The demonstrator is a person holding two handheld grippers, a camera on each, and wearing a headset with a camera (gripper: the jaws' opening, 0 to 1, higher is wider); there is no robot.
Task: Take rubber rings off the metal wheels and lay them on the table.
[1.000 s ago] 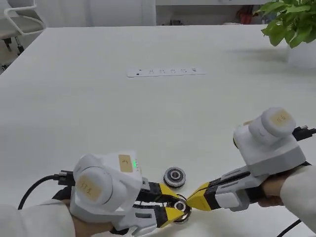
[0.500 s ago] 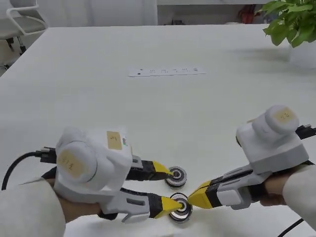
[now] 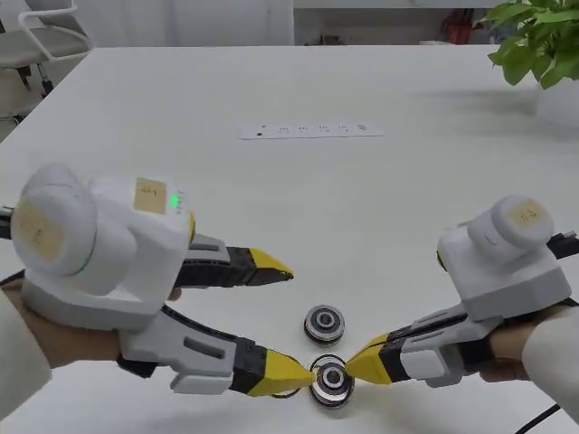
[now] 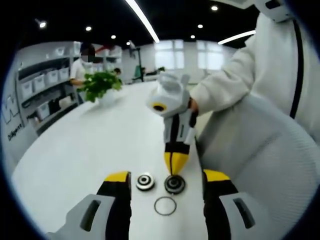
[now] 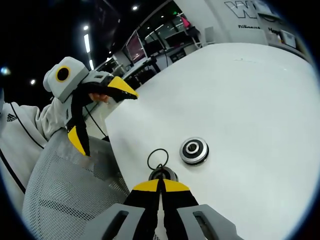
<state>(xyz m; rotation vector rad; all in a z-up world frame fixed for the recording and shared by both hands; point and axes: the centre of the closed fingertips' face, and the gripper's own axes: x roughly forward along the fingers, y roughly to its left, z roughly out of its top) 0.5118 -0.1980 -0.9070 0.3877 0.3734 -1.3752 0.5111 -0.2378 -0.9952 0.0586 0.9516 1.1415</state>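
Two metal wheels lie near the table's front edge: one (image 3: 323,323) stands alone, the other (image 3: 331,380) sits in front of it. My right gripper (image 3: 355,367) is shut, its yellow tips pressed against this nearer wheel (image 5: 162,173). A thin black rubber ring (image 4: 165,205) lies flat on the table just beside that wheel (image 4: 175,184), also seen as a loop (image 5: 158,158) in the right gripper view. My left gripper (image 3: 294,322) is open and lifted above the table, jaws wide apart with nothing between them. Its lower jaw hides most of the ring in the head view.
A white power strip (image 3: 309,131) lies at mid-table. A potted plant (image 3: 538,45) stands at the far right corner and an office chair (image 3: 45,36) at the far left. My white sleeve (image 4: 250,90) and a mesh chair back (image 5: 70,200) are close behind.
My left gripper has opened wide, risen and pulled back to the left, away from the nearer wheel. The right gripper has stayed at that wheel.
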